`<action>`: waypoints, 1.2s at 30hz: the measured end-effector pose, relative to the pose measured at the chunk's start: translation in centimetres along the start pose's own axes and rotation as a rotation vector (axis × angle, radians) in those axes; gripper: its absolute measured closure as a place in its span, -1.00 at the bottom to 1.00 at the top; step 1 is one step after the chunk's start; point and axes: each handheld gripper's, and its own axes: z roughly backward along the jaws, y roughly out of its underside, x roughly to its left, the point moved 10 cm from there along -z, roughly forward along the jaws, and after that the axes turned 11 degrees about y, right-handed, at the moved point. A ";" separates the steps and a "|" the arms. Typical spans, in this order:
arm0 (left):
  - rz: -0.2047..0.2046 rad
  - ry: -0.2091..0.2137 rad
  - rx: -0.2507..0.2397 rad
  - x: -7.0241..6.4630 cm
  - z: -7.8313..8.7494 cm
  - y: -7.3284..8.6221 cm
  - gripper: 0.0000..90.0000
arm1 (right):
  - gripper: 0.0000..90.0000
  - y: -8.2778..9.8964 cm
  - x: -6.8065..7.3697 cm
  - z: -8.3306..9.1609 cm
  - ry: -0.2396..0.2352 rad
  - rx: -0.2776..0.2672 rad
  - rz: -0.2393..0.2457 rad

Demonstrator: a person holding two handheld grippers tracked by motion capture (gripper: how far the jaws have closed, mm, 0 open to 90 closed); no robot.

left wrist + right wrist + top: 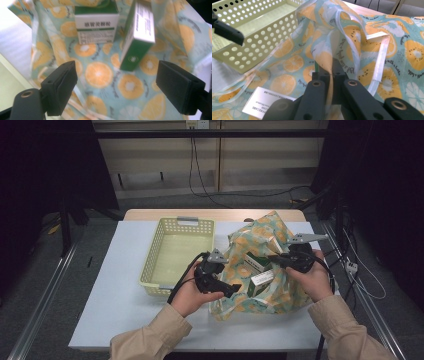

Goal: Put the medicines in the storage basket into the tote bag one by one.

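While the left gripper hangs at the bag's mouth with jaws spread and nothing between them, two green-and-white boxes lie inside the bag, right of the basket. The right gripper pinches the bag's cloth edge and lifts it. Judged step: emptying the bag. Next, the left jaws need to straddle the nearer box squarely.
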 end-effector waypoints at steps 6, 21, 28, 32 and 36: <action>0.005 -0.007 0.012 -0.3 -0.3 1.9 -0.62 | 1.00 0.6 0.4 0.0 -0.008 0.005 -0.002; -0.060 -0.028 0.034 -2.1 -1.3 4.0 -0.64 | 1.00 1.6 0.9 0.5 -0.029 0.001 -0.007; -0.067 -0.006 0.053 -3.0 -1.8 5.1 -0.58 | 1.00 1.7 1.0 0.6 -0.030 -0.003 -0.010; -0.036 0.003 0.069 -3.8 -2.1 5.8 -0.62 | 1.00 1.8 1.2 0.6 -0.032 -0.005 -0.009; -0.022 0.029 0.106 -4.3 -3.0 6.9 -0.60 | 1.00 1.8 1.3 0.7 -0.033 -0.004 -0.011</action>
